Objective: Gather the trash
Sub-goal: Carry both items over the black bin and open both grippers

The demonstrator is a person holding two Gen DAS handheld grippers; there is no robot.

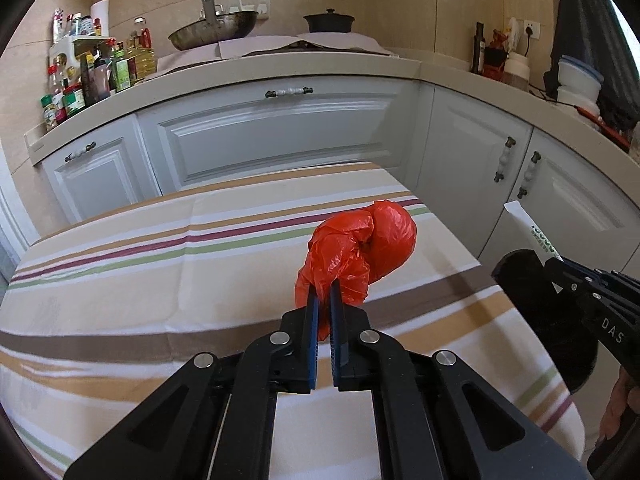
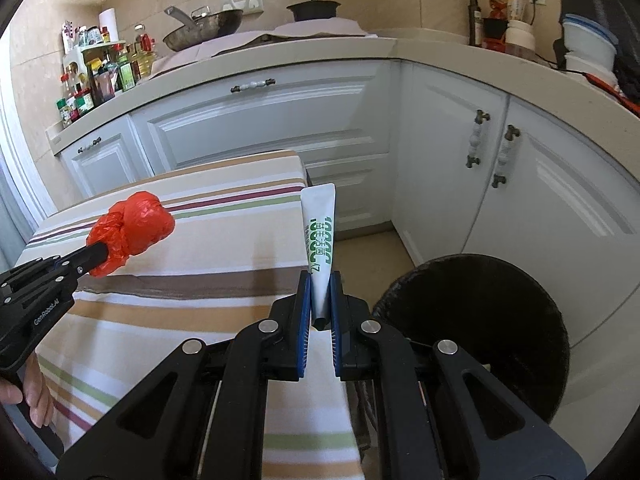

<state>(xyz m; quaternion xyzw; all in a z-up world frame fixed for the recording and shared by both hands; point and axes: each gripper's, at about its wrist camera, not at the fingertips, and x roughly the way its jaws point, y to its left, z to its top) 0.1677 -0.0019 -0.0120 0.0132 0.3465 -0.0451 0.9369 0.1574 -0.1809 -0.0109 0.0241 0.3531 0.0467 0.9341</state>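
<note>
Left gripper (image 1: 324, 286): jaws clamped narrow on crumpled red plastic bag (image 1: 360, 250), held clear above striped tablecloth (image 1: 140, 280); bag projecting past the fingertips toward 12 o'clock in the left wrist view. Right gripper (image 2: 320, 276): jaws clamped narrow on the lower end of white tube with green print (image 2: 320, 224), tube standing nearly upright toward 12 o'clock, at the right edge of the cloth. Black round bin (image 2: 480, 328): on the floor at 3 o'clock of the right gripper, beside the table. From the right wrist view, red bag at 10 o'clock. White cabinets (image 1: 280, 136) and countertop (image 1: 280, 72) beyond the table, wok (image 1: 214, 32) and dark pot (image 1: 329, 21) on top, bottles (image 1: 80, 80) at 10 o'clock.
</note>
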